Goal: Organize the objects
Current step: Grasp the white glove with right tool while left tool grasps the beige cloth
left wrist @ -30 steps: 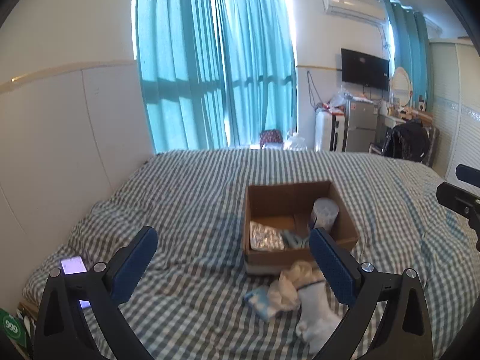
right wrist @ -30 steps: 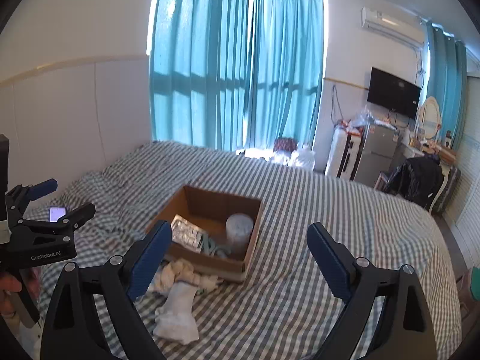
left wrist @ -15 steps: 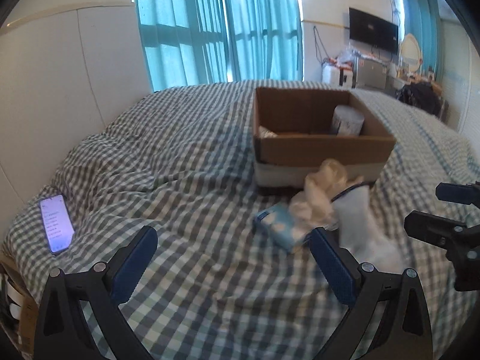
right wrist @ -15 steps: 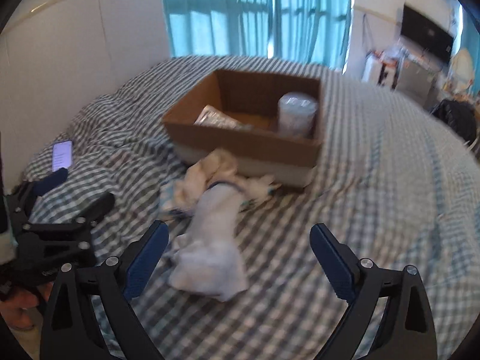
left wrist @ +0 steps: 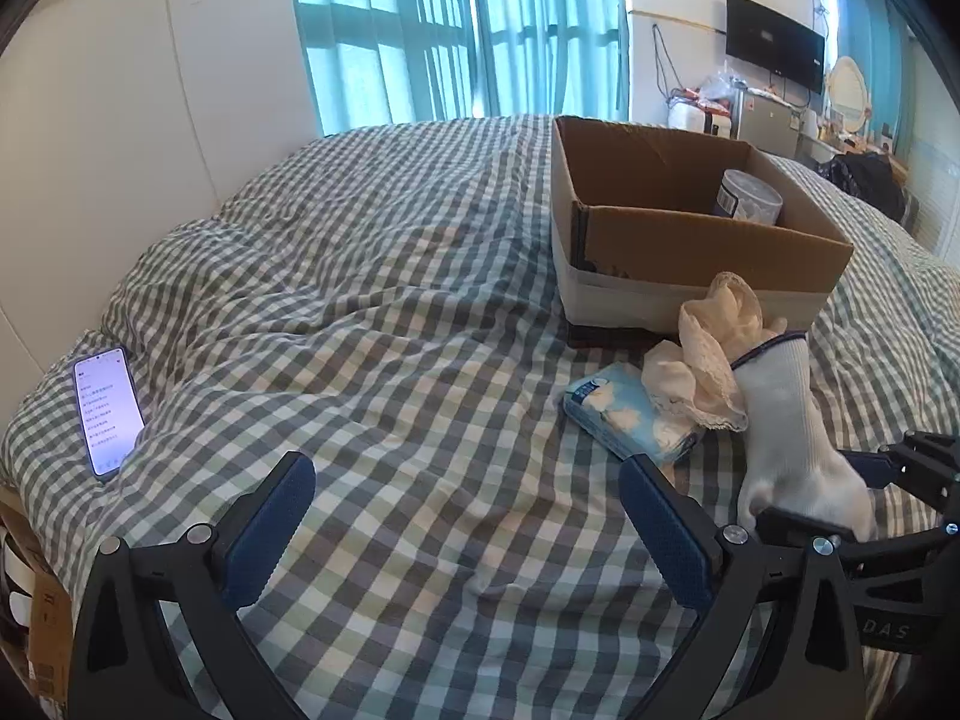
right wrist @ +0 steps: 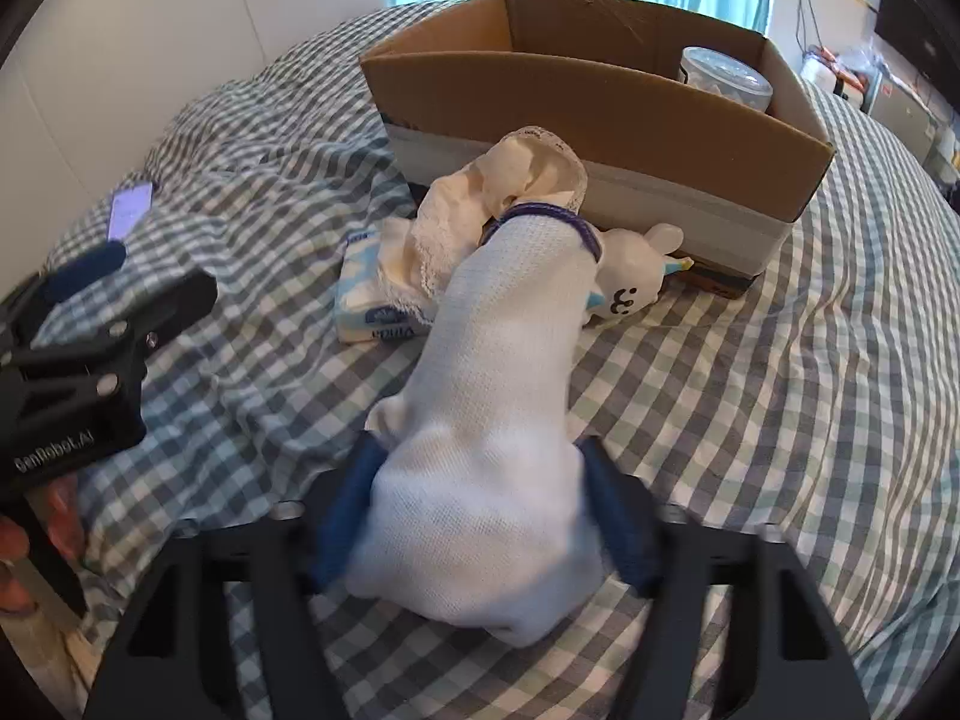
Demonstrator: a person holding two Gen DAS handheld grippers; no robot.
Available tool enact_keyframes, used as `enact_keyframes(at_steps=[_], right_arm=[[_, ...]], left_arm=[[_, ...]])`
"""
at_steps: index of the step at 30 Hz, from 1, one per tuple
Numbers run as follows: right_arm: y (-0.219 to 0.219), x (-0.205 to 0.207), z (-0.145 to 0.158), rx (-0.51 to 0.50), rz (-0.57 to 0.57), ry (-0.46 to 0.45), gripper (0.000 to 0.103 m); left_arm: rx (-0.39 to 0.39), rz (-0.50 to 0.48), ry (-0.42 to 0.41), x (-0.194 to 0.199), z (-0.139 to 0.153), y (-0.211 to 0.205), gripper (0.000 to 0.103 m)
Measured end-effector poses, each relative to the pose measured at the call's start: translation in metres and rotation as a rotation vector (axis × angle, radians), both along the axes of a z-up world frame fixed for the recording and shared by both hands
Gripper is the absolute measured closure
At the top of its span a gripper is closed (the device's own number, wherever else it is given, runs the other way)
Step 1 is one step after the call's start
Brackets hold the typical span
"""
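Right gripper (right wrist: 480, 516) apparently clamps the white sock (right wrist: 492, 420); left gripper (left wrist: 462, 516) gapes.

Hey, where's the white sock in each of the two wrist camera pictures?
Left wrist: white sock at lower right, its toe end by the right gripper.
Right wrist: white sock fills the centre, its toe between the blue pads.
Shared landmark: cardboard box just behind the sock's cuff.

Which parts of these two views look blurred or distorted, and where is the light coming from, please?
Left wrist view: sharp, with backlight through the teal curtains; fisheye bends the wall panels. Right wrist view: the right gripper fingers are smeared by motion blur around the white sock, while the cardboard box stays fairly crisp.
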State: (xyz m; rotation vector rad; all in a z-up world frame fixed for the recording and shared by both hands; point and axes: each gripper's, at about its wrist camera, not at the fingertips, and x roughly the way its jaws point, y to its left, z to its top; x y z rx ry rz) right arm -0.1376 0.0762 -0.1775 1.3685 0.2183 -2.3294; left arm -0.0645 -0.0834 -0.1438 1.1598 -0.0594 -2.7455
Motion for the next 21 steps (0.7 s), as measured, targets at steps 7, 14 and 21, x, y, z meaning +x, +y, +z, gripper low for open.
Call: enact_keyframes(at_steps=[7,14,21], right_arm=[[0.030,0.012,0.028,-0.033,-0.019,0.066,0.060],[0.072,0.000,0.057,-0.045,-0.087,0.142,0.060],[0.096,-0.028,0.071,0.002,-0.101,0.215,0.060]], left_arm=[[0.023,-0.026,0.003,-0.008,0.004,0.021,0.000],[0.043,-0.081,-0.034,-0.032,-0.004,0.059,0.000],[0.074,-0.140,-0.063,-0.073,-0.020,0.089,0.000]])
